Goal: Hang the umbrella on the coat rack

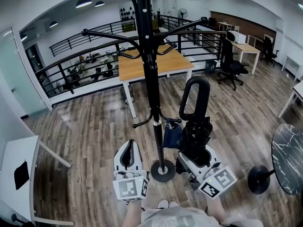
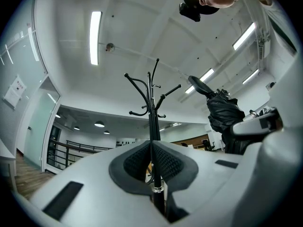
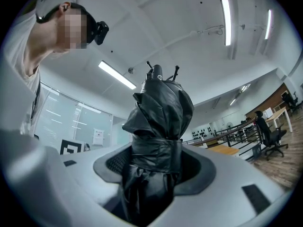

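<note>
**Umbrella being carried upright beside the rack, not yet hanging**

The task is sitting at its carrying stage. The right gripper (image 1: 195,156) is pinching the folded black umbrella (image 1: 195,129) around its strapped canopy. The right gripper view is showing the jaws pressing into the bundled fabric from both sides. The umbrella is standing just right of the coat rack (image 1: 150,79) pole, apart from it, and no hook is passing through its loop handle (image 1: 195,97). What is remaining, by my reading, is lifting that loop over a hook, either the short lower hook (image 1: 142,123) or a higher arm, and then letting go.

The umbrella's long axis is running close to vertical. The loop handle is pointing up and leaning slightly toward the far side, while the tip end is pointing down at the floor, hidden below the jaws.

The left gripper (image 1: 129,155) is hovering near the pole's left side with its pads pressed together on nothing.
</note>
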